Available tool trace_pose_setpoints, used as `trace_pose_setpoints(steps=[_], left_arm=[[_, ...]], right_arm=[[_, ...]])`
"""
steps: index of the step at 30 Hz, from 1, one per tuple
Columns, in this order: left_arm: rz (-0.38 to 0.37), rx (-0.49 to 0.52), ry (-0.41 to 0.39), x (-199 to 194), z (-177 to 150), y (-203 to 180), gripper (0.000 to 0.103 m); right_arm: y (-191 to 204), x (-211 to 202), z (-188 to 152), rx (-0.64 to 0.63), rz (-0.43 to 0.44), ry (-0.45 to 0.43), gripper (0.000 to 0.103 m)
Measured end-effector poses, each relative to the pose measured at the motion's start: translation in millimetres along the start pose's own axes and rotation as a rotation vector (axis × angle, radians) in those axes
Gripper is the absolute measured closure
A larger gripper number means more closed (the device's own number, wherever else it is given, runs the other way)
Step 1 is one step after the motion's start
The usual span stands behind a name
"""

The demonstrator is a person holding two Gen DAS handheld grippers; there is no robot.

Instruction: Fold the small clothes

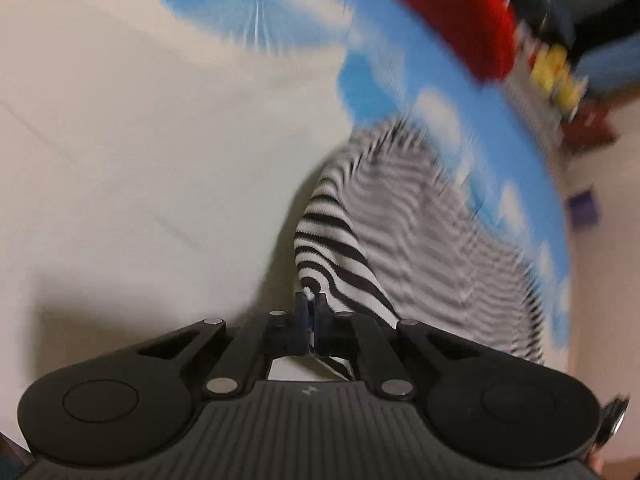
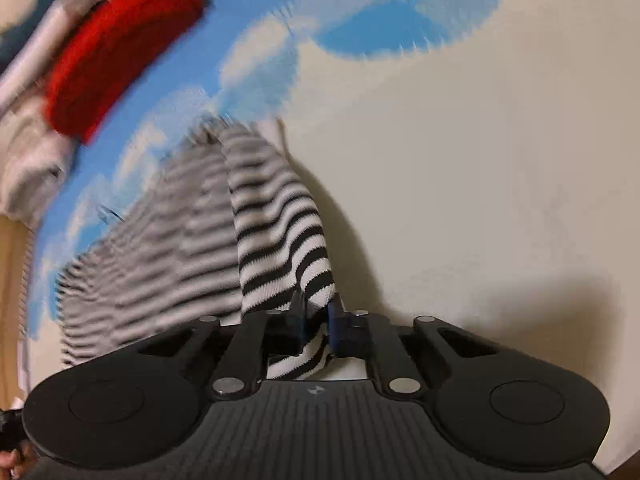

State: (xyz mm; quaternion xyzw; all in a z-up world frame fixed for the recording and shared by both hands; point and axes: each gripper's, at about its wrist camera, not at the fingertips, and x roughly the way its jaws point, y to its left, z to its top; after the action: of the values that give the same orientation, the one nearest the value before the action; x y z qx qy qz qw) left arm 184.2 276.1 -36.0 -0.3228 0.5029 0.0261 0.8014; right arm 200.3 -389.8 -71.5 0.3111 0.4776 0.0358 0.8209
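At the bottom centre of the left wrist view, the left gripper [image 1: 311, 312] is clamped on a bunched edge of the black-and-white striped garment [image 1: 400, 240], its jaws pressed nearly together with only a thin pinch of knit between them. At the bottom centre of the right wrist view, the right gripper [image 2: 318, 320] is likewise clenched on another part of the same striped garment [image 2: 276, 240], with a thicker fold passing through its jaws. Holding two separate points probably lets the person lift and spread the cloth so it hangs flat before a fold is made. From each grip the fabric slopes away toward the middle of the frame, where it seems to rest on the cream and blue cloud-patterned surface [image 1: 140, 140]. Farther off, at the upper edges, lies a red cloth [image 2: 120, 48], blurred.
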Motion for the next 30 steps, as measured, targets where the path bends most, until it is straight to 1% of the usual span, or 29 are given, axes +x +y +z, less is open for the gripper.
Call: trace_pose_setpoints(steps=[1, 2, 3, 4, 5, 7, 8, 9, 10, 11, 12, 13, 14, 15, 16, 17, 18, 19, 20, 21, 22, 23, 24, 25, 26, 27, 28, 29, 30], left_arm=[[0.025, 0.02, -0.02, -6.7, -1.8, -0.1, 0.101], [0.07, 0.034, -0.01, -6.3, -4.9, 1.7, 0.101], [0.115, 0.034, 0.03, 0.4, -8.7, 4.7, 0.101], [0.155, 0.037, 0.087, 10.7, -12.9, 6.6, 0.101], [0.187, 0.05, 0.127, 19.7, -15.2, 5.6, 0.101], [0.242, 0.075, 0.171, 30.0, -19.2, 0.5, 0.1], [0.261, 0.082, 0.174, 31.2, -20.7, -3.0, 0.098], [0.283, 0.105, 0.15, 28.2, -21.5, -9.2, 0.098], [0.308, 0.145, 0.102, 22.0, -22.0, -17.6, 0.097], [0.319, 0.207, 0.034, 12.8, -22.5, -29.5, 0.093], [0.305, 0.254, -0.019, 5.4, -24.3, -37.1, 0.089], [0.263, 0.288, -0.061, -1.0, -25.3, -45.9, 0.085], [0.21, 0.3, -0.078, -3.5, -25.6, -51.7, 0.085], [0.15, 0.304, -0.076, -2.2, -25.0, -58.0, 0.085], [0.095, 0.306, -0.052, 2.3, -25.8, -63.2, 0.085], [0.058, 0.312, -0.015, 10.9, -23.8, -68.6, 0.084], [0.041, 0.323, 0.025, 24.1, -25.4, -77.1, 0.082], [0.05, 0.341, 0.061, 35.2, -27.5, -82.4, 0.079], [0.087, 0.362, 0.092, 48.4, -29.9, -87.3, 0.075], [0.142, 0.377, 0.121, 61.3, -33.2, -89.8, 0.073], [0.209, 0.379, 0.148, 74.0, -36.1, -89.0, 0.073], [0.249, 0.369, 0.157, 80.7, -37.2, -91.1, 0.073], [0.269, 0.346, 0.143, 82.6, -34.7, -91.9, 0.073], [0.278, 0.326, 0.1, 79.5, -30.9, -95.7, 0.073], [0.296, 0.328, 0.032, 73.5, -27.3, -102.6, 0.073], [0.298, 0.343, -0.031, 70.3, -25.3, -112.5, 0.073], [0.269, 0.354, -0.089, 64.7, -23.3, -121.1, 0.073], [0.214, 0.347, -0.119, 62.3, -21.0, -127.7, 0.073], [0.165, 0.334, -0.128, 62.4, -20.4, -134.2, 0.073]], right_arm=[[-0.8, -9.9, 1.5, 0.013, 0.031, -0.033, 0.094], [-3.2, -16.6, 2.4, 0.022, 0.038, -0.051, 0.095], [-7.4, -17.0, 2.3, 0.033, 0.005, -0.045, 0.095], [-12.2, -11.6, 1.8, 0.044, -0.04, -0.015, 0.095], [-16.9, -0.3, -0.8, 0.058, -0.094, 0.04, 0.095], [-17.0, 18.5, -6.1, 0.03, -0.171, 0.125, 0.095], [-13.1, 21.7, -7.0, 0.0, -0.191, 0.132, 0.095], [-9.2, 21.0, -6.9, -0.022, -0.199, 0.123, 0.094], [-5.2, 17.9, -6.4, -0.04, -0.212, 0.107, 0.092], [0.6, 12.0, -5.9, -0.067, -0.235, 0.074, 0.089], [6.3, 4.9, -6.9, -0.102, -0.258, 0.03, 0.086], [13.8, -4.0, -8.2, -0.16, -0.285, -0.034, 0.086], [21.2, -10.8, -8.6, -0.219, -0.292, -0.088, 0.085], [28.9, -15.6, -9.9, -0.271, -0.27, -0.13, 0.083], [35.0, -17.6, -11.4, -0.304, -0.211, -0.146, 0.083], [37.9, -15.9, -12.0, -0.316, -0.141, -0.13, 0.083], [40.5, -8.9, -13.8, -0.318, -0.062, -0.077, 0.082], [41.0, -0.1, -15.8, -0.319, -0.023, -0.019, 0.08], [40.8, 11.1, -18.8, -0.329, -0.025, 0.042, 0.078], [39.9, 27.0, -23.5, -0.355, -0.09, 0.113, 0.076], [38.2, 40.4, -25.5, -0.38, -0.163, 0.165, 0.076], [34.2, 49.1, -27.8, -0.396, -0.223, 0.203, 0.076], [33.1, 49.0, -25.5, -0.388, -0.224, 0.202, 0.076], [34.7, 44.8, -20.7, -0.373, -0.214, 0.18, 0.076], [37.0, 38.9, -16.7, -0.365, -0.203, 0.14, 0.076], [40.3, 34.1, -13.6, -0.369, -0.191, 0.104, 0.076], [44.7, 28.2, -10.4, -0.378, -0.168, 0.06, 0.076], [49.2, 23.6, -7.7, -0.383, -0.144, 0.014, 0.075], [52.0, 23.7, -6.0, -0.385, -0.126, -0.018, 0.075]])
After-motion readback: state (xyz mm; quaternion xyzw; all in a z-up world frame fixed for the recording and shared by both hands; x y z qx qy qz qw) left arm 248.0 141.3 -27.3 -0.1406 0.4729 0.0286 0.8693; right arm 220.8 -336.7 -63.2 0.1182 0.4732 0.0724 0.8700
